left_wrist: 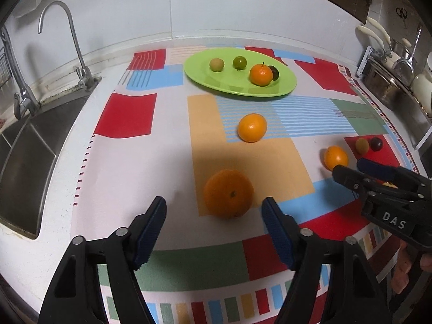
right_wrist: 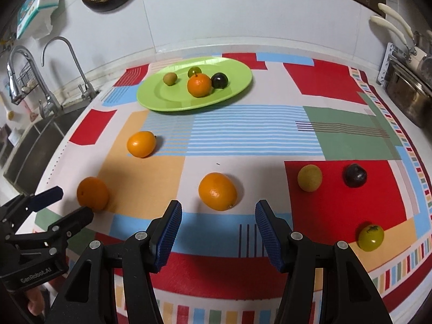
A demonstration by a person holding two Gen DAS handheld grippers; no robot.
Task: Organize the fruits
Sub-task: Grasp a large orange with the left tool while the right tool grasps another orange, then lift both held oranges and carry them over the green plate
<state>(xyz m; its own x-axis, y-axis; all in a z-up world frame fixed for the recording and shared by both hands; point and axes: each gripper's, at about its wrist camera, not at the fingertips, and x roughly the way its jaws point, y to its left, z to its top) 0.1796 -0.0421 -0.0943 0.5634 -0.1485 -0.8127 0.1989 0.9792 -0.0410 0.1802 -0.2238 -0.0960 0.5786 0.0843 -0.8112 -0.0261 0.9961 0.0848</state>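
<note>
A green plate [left_wrist: 232,87] [right_wrist: 162,100] at the back holds a stemmed orange [left_wrist: 260,74], two greenish fruits and a dark plum. My left gripper [left_wrist: 214,200] [right_wrist: 73,201] stands open, its blue pads on either side of a big orange [left_wrist: 228,193] [right_wrist: 92,193] without touching it. My right gripper [right_wrist: 218,206] [left_wrist: 349,166] is open too, just short of another orange [right_wrist: 217,191] [left_wrist: 335,157]. A third orange [left_wrist: 252,127] [right_wrist: 141,144] lies mid-cloth. At the right lie a yellow-green fruit [right_wrist: 309,177], a dark plum [right_wrist: 354,175] and a green fruit [right_wrist: 371,237].
A patterned cloth [left_wrist: 129,113] covers the counter. A steel sink [left_wrist: 27,148] with two faucets [left_wrist: 67,27] lies at the left. Pots and utensils [left_wrist: 386,81] crowd the right edge. A white tiled wall closes the back.
</note>
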